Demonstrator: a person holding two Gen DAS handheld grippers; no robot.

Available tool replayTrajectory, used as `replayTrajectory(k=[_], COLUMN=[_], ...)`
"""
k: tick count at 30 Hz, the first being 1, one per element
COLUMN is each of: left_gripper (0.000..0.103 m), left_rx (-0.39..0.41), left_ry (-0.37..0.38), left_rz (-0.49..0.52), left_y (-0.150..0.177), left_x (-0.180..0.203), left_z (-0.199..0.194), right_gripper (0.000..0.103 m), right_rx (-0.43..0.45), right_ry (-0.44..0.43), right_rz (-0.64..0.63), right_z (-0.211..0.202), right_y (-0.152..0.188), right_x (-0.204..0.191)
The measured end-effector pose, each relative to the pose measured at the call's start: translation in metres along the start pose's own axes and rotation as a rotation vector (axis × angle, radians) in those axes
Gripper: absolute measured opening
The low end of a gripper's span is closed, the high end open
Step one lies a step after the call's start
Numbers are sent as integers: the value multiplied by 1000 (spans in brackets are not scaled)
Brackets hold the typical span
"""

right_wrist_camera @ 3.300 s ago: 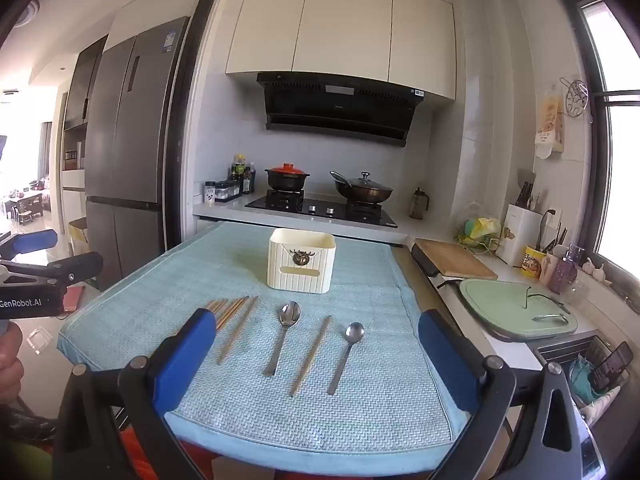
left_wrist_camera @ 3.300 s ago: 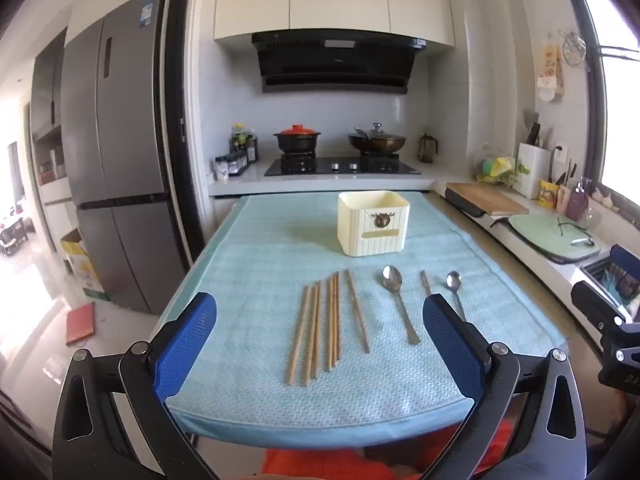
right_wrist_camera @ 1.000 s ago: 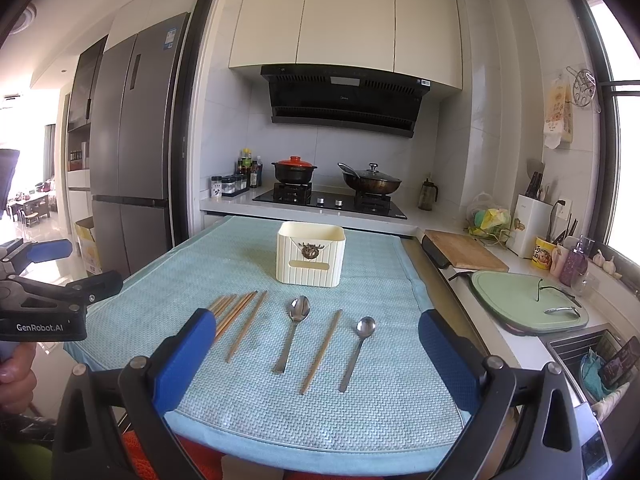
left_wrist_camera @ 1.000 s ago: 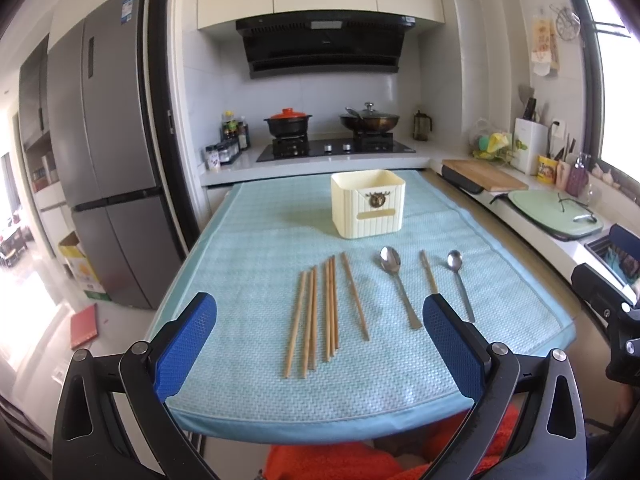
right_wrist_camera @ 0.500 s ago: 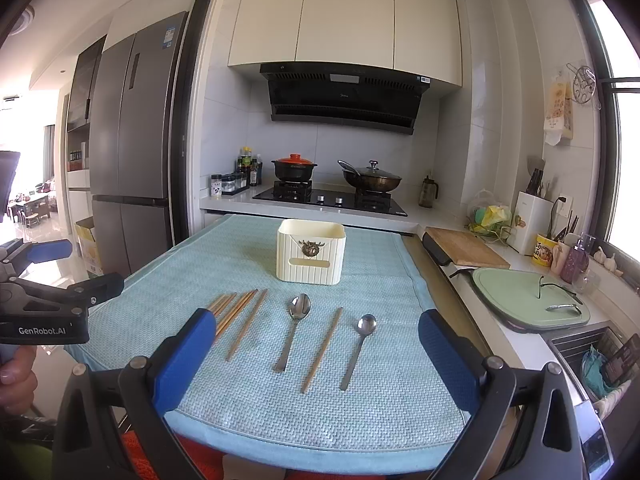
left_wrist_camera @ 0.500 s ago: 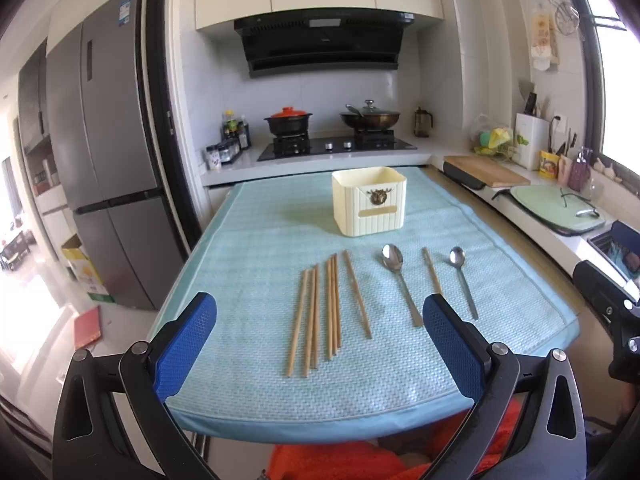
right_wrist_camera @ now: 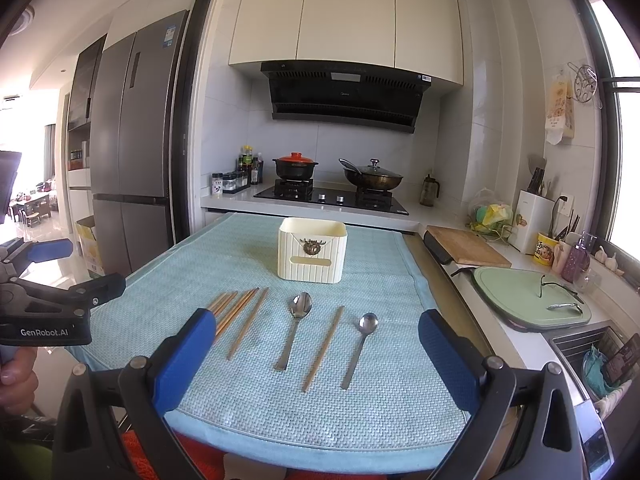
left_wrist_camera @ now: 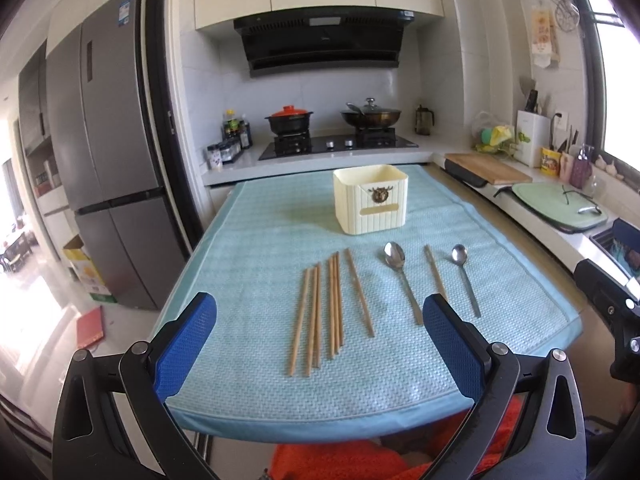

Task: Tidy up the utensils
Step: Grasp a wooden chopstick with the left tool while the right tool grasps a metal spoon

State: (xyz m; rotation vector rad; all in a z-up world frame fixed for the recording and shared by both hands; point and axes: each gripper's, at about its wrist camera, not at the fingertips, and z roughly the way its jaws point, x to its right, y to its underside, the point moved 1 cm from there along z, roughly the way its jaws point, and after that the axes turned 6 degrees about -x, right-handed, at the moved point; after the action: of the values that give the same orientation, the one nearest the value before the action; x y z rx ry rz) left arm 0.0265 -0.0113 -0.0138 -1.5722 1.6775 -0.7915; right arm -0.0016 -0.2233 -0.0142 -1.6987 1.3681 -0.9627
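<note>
A cream utensil holder (left_wrist_camera: pixel 371 199) (right_wrist_camera: pixel 312 255) stands upright on the light blue mat (left_wrist_camera: pixel 256 248) (right_wrist_camera: pixel 384 392). In front of it lie several wooden chopsticks (left_wrist_camera: pixel 322 308) (right_wrist_camera: pixel 236 312), a big spoon (left_wrist_camera: pixel 401 276) (right_wrist_camera: pixel 295 326), a single chopstick (left_wrist_camera: pixel 435 270) (right_wrist_camera: pixel 323 348) and a small spoon (left_wrist_camera: pixel 465 278) (right_wrist_camera: pixel 358 348). My left gripper (left_wrist_camera: pixel 320 348) hovers open over the mat's near edge, empty. My right gripper (right_wrist_camera: pixel 316 354) is open too, holding nothing, near the front edge.
A stove with a red-lidded pot (left_wrist_camera: pixel 289 118) and a wok (left_wrist_camera: pixel 370 116) sits behind the mat. A wooden cutting board (left_wrist_camera: pixel 486 168), a green board (left_wrist_camera: pixel 558 208) and a sink (right_wrist_camera: pixel 592 352) run along the right. A fridge (left_wrist_camera: pixel 100 152) stands left.
Both views have shifted only slightly; the utensils and holder lie where they were. Both grippers stay open and empty.
</note>
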Motion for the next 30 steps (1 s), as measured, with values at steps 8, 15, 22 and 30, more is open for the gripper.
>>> replayTrajectory(k=[8,15,22,30], left_gripper=[103,103,103,103], left_rx=[-4,-20,-49,-224], left_ry=[24,57,40,90], left_rz=[-8,-31,-112,-94], left_y=[2,1,-4,-4], left_x=[-3,-10,-49,-69], left_z=[1,8,39,139], right_gripper=[103,103,103,103], right_rx=[-10,-12,-29,-144], right_ry=[-3,-8,-7,-2], right_rz=[2,7,46,119], right_z=[1,4,19,73], right_y=[-2,-3,-10,-9], right_x=[0,1,22,71])
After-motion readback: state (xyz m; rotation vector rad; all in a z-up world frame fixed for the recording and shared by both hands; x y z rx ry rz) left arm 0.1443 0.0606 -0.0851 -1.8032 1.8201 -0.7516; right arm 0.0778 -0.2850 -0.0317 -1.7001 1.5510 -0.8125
